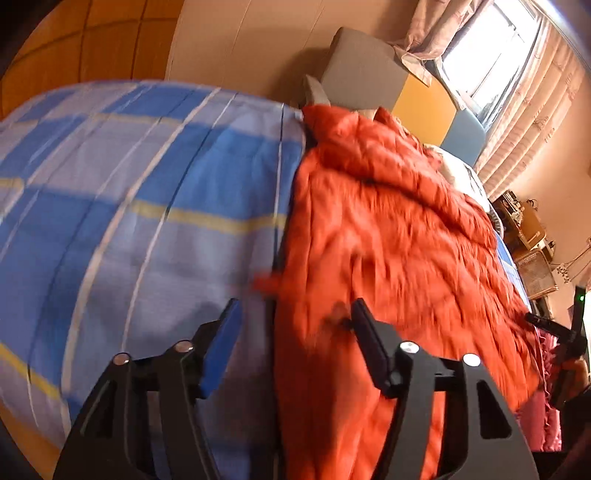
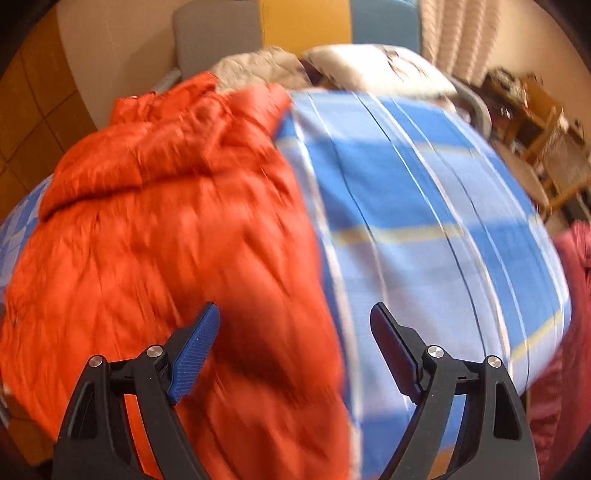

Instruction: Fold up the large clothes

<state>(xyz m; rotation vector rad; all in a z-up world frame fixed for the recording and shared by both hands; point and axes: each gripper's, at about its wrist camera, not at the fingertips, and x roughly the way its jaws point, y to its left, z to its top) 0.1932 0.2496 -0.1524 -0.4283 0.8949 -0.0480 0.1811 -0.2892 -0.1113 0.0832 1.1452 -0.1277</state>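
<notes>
Left wrist view: orange puffer jacket [image 1: 388, 240] spread on checked bed sheet [image 1: 147, 192], reaching its head edge. Both grippers, left gripper [image 1: 295, 325] and right gripper [image 2: 295, 325], released, empty. Looks soft, light, slippery; grab hem or sleeve edge.

Bare blue checked bed sheet [image 1: 155, 177] is lying open beside the orange padded jacket [image 1: 388, 240]; pillows [image 2: 332, 66] are crowding the headboard [image 2: 306, 22] end.

Bright window [image 1: 484, 62] with pinkish curtains [image 1: 532, 122] lets in warm daylight, beige wall [image 1: 251, 40], a padded headboard [image 2: 306, 26] in grey, yellow and blue panels, cluttered wooden shelf [image 2: 546, 122] off to the side.
</notes>
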